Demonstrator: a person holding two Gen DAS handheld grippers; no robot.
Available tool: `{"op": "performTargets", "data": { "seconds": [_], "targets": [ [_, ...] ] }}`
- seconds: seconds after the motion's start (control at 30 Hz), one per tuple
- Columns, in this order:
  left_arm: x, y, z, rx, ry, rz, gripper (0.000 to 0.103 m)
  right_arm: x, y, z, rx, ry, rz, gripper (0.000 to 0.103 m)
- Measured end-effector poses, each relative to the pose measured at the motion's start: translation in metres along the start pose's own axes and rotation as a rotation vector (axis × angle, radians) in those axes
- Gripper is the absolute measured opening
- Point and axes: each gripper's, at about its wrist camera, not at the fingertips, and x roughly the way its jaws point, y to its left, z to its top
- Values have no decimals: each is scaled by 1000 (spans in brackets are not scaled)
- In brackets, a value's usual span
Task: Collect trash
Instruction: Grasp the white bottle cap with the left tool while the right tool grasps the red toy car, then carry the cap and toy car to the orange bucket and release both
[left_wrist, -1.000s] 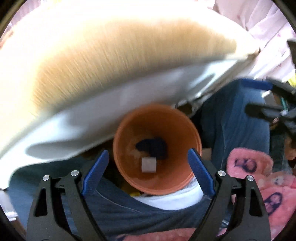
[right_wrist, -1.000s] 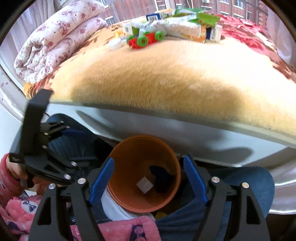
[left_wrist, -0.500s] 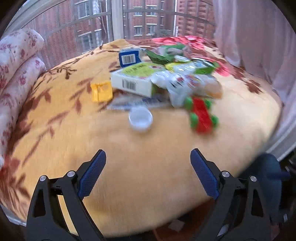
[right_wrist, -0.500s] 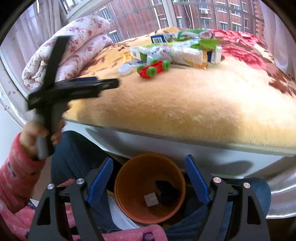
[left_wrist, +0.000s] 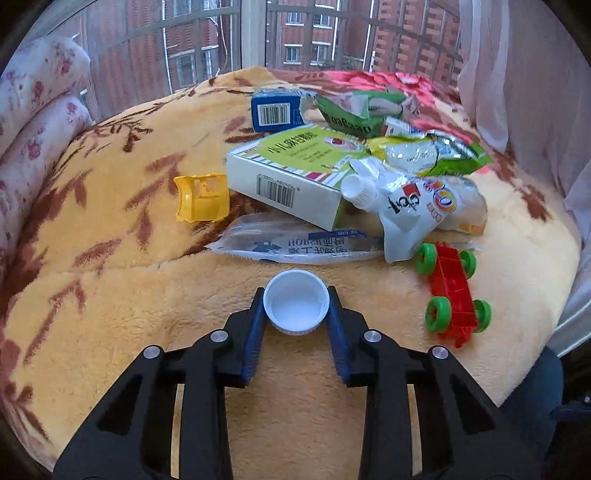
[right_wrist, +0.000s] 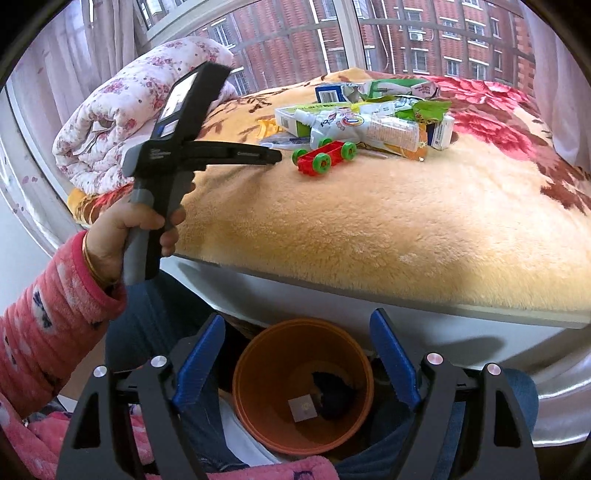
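White bottle cap (left_wrist: 296, 305) clenched by left gripper (left_wrist: 296, 314), wrapper (left_wrist: 295, 245) just beyond; right gripper (right_wrist: 297, 354) released, seemingly above orange bin (right_wrist: 258, 413).

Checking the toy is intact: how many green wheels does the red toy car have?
4: on the red plastic toy car, two green wheels at its far end, two at its near end.

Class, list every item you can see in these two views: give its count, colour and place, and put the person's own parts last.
Bottle cap: one, white, between left tongs' pads.
Toy car: one, red, green wheels, right of cap.
Yellow piece: one, left of pile.
Medicine box: one, white-green, pile centre.
Blue box: one, pile rear.
Pouch: one, white, spouted.
Clear wrapper: one, behind cap.
Blanket: orange, on bed.
Quilt: floral, rolled, left.
Pot: orange, below bed edge.
Left tongs: shut on cap.
Right tongs: open, above pot.
Left hand: pink sleeve.
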Motion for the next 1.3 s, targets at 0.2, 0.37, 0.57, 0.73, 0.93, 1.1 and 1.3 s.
{"op": "performTargets", "data": {
  "seconds": [0.2, 0.37, 0.57, 0.73, 0.93, 1.1, 1.3],
  "targets": [
    [-28, 10, -12, -26, -28, -15, 31, -1, 0, 9, 5, -26, -7, 79],
    [-63, 14, -37, -42, -72, 5, 31, 7, 0, 31, 17, -62, -26, 79],
    [-92, 14, -68, -48, -88, 22, 31, 30, -2, 74, 58, -120, -55, 81],
    [-108, 14, -84, -46, -117, 51, 31, 64, -8, 108, 119, -127, -112, 81],
    [-106, 13, -89, -44, -105, 51, 31, 102, -2, 127, 109, -104, -242, 77],
    [-102, 12, -90, -41, -94, 50, 31, 106, -4, 123, 101, -114, -280, 51],
    [-102, 12, -90, -39, -96, 48, 31, 86, -5, 113, 86, -134, -257, 51]
  ]
}}
